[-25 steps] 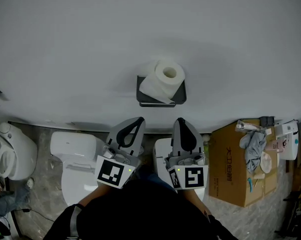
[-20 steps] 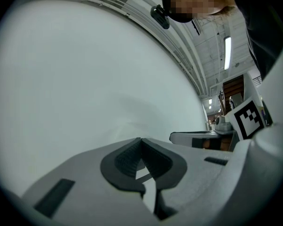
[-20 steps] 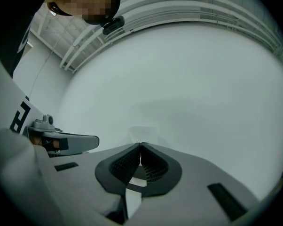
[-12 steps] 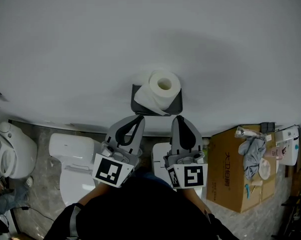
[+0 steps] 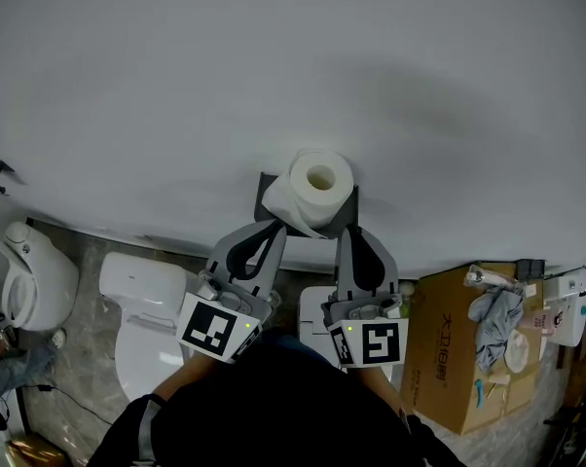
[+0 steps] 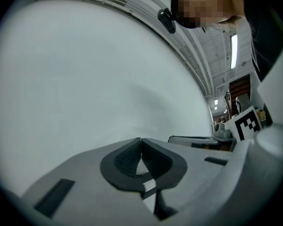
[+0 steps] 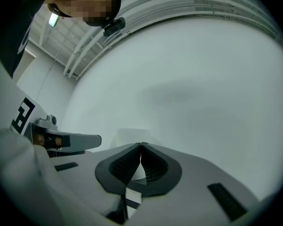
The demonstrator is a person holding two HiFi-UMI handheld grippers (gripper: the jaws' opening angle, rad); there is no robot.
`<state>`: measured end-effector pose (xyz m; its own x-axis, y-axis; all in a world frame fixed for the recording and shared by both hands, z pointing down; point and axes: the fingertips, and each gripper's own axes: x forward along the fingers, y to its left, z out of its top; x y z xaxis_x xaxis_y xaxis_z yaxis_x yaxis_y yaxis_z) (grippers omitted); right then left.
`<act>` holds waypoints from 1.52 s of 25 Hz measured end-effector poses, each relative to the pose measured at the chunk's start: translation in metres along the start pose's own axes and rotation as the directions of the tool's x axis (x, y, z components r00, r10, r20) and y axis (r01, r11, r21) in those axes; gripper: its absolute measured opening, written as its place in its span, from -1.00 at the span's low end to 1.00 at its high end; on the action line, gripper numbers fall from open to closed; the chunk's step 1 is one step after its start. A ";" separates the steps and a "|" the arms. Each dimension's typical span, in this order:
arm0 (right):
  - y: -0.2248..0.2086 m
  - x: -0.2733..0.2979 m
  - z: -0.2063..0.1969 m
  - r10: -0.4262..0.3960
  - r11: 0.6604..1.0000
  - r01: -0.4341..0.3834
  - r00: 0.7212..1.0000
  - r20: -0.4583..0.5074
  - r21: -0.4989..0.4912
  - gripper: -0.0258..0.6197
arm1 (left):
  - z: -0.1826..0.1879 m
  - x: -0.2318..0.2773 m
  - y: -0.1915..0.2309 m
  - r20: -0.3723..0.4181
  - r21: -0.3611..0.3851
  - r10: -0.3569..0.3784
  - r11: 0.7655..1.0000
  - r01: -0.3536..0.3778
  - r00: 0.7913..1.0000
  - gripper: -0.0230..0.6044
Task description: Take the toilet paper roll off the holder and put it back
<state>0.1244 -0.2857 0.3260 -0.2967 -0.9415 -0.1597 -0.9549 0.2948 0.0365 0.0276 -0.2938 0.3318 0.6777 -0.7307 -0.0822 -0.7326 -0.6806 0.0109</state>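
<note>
A white toilet paper roll [image 5: 317, 185] sits on a dark holder [image 5: 265, 185] fixed to the white wall, with a loose sheet hanging at its lower left. My left gripper [image 5: 275, 225] is shut with nothing in it, its tips just below the holder's left end. My right gripper [image 5: 348, 230] is also shut and empty, just under the roll's right side. In the right gripper view the roll [image 7: 130, 136] shows pale behind the closed jaws. The left gripper view faces bare wall past its closed tips [image 6: 141, 139].
Below on the floor stand a white toilet [image 5: 142, 305] and another white fixture [image 5: 30, 280] at the left. A cardboard box [image 5: 458, 358] with cloth and small items on top stands at the right. The white wall [image 5: 293, 66] fills the upper view.
Both grippers have moved forward toward the wall, side by side. The roll and holder now sit right at their tips. Both stay shut.
</note>
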 end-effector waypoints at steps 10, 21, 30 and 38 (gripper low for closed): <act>-0.003 -0.001 0.002 -0.071 0.997 0.071 0.997 0.006 0.016 -0.85 | 0.009 0.008 0.002 0.003 -0.021 -0.076 0.997 0.076 0.997 -0.61; 0.001 -0.006 0.007 -0.139 0.990 0.139 0.990 0.018 -0.006 -0.85 | 0.009 0.018 0.007 -0.017 -0.004 -0.163 0.987 0.163 0.986 -0.21; -0.006 -0.005 0.012 -0.156 0.987 0.157 0.987 0.025 -0.029 -0.85 | 0.012 0.033 0.010 -0.063 0.036 -0.186 0.981 0.189 0.980 0.27; -0.013 -0.007 0.015 -0.172 0.984 0.174 0.985 0.032 -0.044 -0.85 | 0.015 0.047 0.002 -0.088 -0.001 -0.269 0.963 0.269 0.959 0.43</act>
<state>0.1392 -0.2805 0.3116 -0.1273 -0.9725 -0.1949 -0.9915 0.1194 0.0516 0.0573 -0.3288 0.3130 0.8524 -0.5229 0.0063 -0.5228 -0.8524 -0.0102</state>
